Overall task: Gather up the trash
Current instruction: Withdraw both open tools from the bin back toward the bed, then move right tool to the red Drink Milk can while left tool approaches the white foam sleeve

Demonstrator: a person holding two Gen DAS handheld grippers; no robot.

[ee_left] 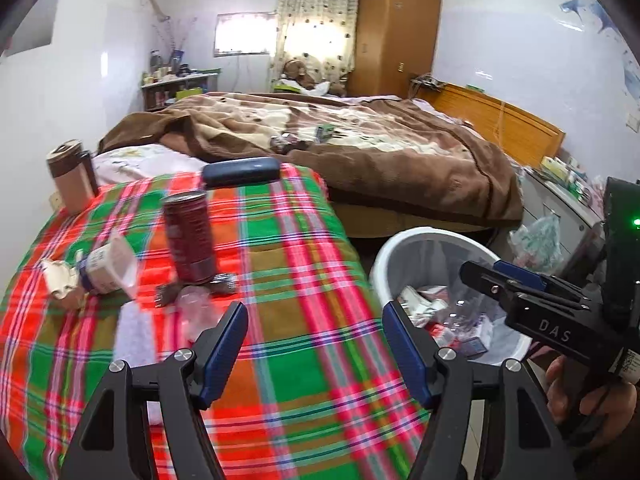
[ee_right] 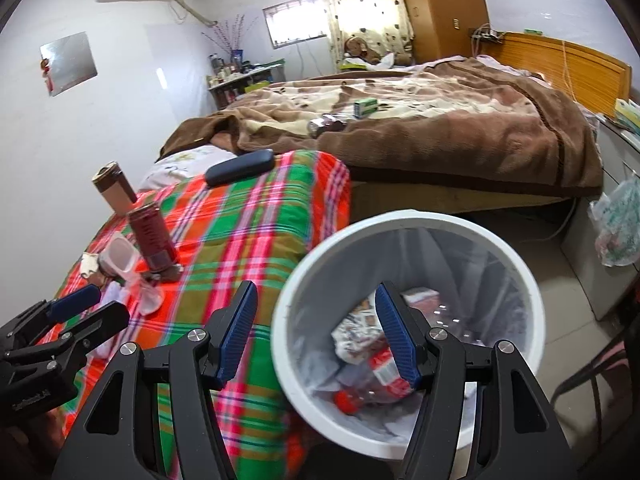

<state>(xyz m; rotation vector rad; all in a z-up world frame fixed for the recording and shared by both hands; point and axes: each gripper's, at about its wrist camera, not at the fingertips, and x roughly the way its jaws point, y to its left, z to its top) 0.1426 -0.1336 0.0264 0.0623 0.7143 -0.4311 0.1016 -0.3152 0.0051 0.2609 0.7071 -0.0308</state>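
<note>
both claws gape empty: left claw [ee_left: 314, 330] over the tabletop [ee_left: 280, 240], right claw [ee_right: 316, 320] (stamped "das") over the bin [ee_right: 400, 220].

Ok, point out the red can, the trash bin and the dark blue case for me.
Red can [ee_left: 190, 238], left wrist view, middle of its side.
Trash bin [ee_right: 404, 216], right wrist view, far rim.
Dark blue case [ee_left: 240, 172], left wrist view, middle of its top.

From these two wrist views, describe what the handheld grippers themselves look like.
Both are alike: the left gripper and right gripper have black angular linkage arms with silver round pivot bolts and flat blue ribbed pads on the fingers. Seen from the left wrist view, the right gripper's black body bears the white letters "DAS", and a green light glows on it.
</note>
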